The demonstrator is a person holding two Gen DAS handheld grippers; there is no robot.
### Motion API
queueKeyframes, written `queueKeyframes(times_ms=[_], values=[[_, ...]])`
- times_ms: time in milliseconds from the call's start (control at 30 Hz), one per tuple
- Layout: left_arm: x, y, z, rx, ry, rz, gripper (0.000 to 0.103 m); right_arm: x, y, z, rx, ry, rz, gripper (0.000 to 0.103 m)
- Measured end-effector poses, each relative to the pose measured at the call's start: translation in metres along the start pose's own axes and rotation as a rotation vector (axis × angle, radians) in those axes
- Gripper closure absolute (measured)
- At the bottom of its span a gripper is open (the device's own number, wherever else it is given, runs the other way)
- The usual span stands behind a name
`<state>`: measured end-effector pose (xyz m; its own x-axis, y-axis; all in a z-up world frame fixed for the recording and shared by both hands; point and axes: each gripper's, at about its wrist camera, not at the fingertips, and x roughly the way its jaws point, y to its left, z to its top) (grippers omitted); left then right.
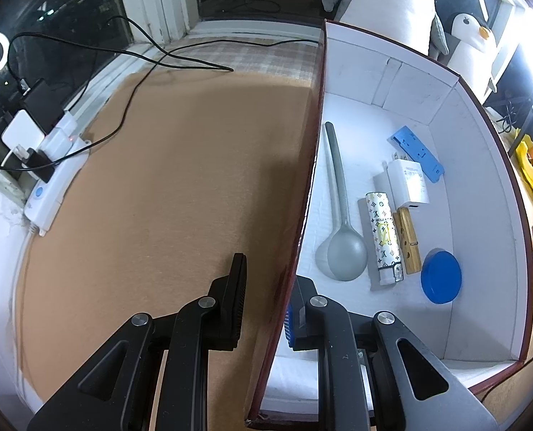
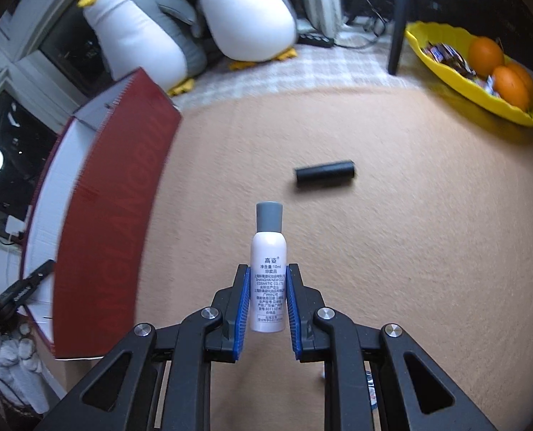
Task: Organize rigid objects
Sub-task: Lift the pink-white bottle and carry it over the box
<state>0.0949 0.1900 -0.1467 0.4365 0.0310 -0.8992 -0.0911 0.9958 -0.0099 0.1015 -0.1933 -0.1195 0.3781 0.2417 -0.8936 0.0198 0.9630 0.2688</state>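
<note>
My right gripper (image 2: 266,280) is shut on a small white spray bottle (image 2: 268,280) with a grey cap and holds it above the tan mat. A black cylinder (image 2: 324,173) lies on the mat beyond it. My left gripper (image 1: 271,280) straddles the left wall of the red box (image 1: 304,215), one finger outside and one inside, jaws closed on the wall. Inside the white-lined box lie a grey spoon (image 1: 340,215), a patterned tube (image 1: 383,237), a white charger (image 1: 408,181), a wooden clothespin (image 1: 410,240), a blue plastic piece (image 1: 417,152) and a blue round lid (image 1: 441,276).
The red box (image 2: 104,215) stands left of my right gripper. A yellow bowl (image 2: 456,82) with oranges sits at the far right. Two plush penguins (image 2: 244,10) stand at the back. A white power strip (image 1: 51,186) with black cables lies at the mat's left edge.
</note>
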Motion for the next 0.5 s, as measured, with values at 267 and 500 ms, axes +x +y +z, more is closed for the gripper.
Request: queueKeyframes(times_ms=[267, 500], values=[[-0.007, -0.003, 0.007, 0.009, -0.024, -0.001, 0.087, -0.031, 0.065, 0.012, -0.134, -0.061, 0.099, 0.085], [-0.011, -0.002, 0.01, 0.009, -0.038, -0.006, 0.088, -0.036, 0.122, 0.006, -0.26, -0.051, 0.165, 0.085]])
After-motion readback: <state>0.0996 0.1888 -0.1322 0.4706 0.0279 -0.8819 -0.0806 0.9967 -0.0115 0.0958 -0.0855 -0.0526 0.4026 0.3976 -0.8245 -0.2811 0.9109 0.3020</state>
